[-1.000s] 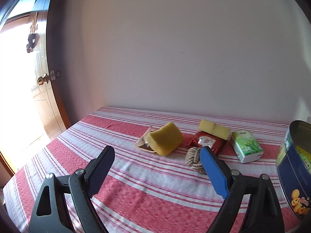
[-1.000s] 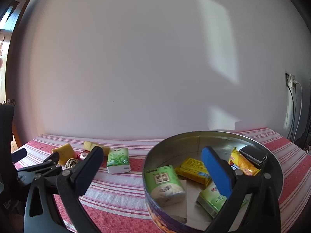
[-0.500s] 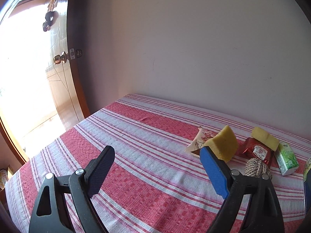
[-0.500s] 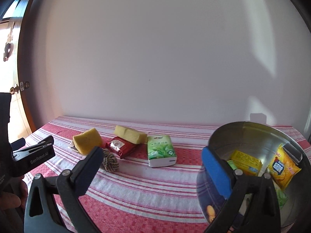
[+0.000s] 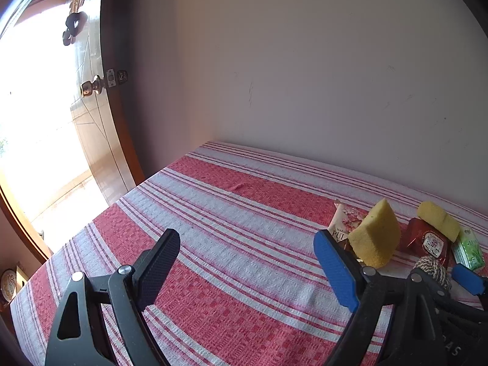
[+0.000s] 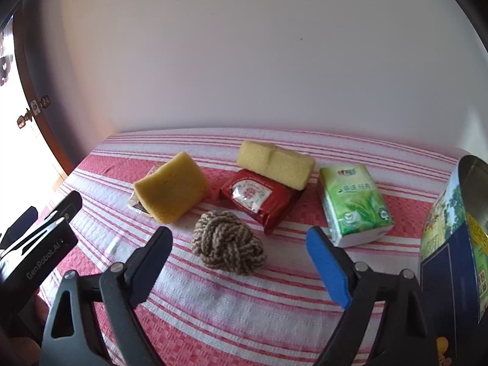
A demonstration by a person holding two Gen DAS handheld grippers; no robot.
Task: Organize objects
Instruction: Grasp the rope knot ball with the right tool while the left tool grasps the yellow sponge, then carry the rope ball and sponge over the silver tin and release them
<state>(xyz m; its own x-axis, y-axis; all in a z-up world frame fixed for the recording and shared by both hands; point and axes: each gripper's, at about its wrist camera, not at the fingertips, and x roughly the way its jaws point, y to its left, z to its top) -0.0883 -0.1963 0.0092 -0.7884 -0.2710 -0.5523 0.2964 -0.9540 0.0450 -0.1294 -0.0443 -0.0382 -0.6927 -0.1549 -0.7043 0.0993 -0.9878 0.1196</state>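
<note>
In the left wrist view, the left gripper [image 5: 247,262] hangs over bare red-and-white striped cloth [image 5: 231,219] with its jaws spread wide and nothing between them. The landmark rope knot [image 5: 432,270] sits low at the right edge, partly hidden behind the gripper frame; just beyond it lies a red packet [image 5: 428,242], to the left of that a wedge of yellow sponge [image 5: 376,238] leaning on a pale wrapper [image 5: 343,225], and behind the packet a second yellow sponge [image 5: 439,219] with a green tissue pack [image 5: 468,248] at its right. A blue pad of the right gripper [image 5: 468,279] shows just right of the knot. A wooden door [image 5: 91,122] stands open far left. In the right wrist view, the right gripper [image 6: 239,262] is released but has just been closing a little; the rope knot [image 6: 227,242] lies on the cloth between and just ahead of the fingertips, untouched by either pad. Behind the knot rests the red packet [image 6: 259,198], with the flat yellow sponge [image 6: 274,163] overlapping its far edge. Left of the knot sits the sponge wedge [image 6: 172,187]; right of it, the tissue pack [image 6: 355,204]. Further right stands a round tin [image 6: 451,244]. The left gripper's body [image 6: 39,244] shows at the left edge.
</note>
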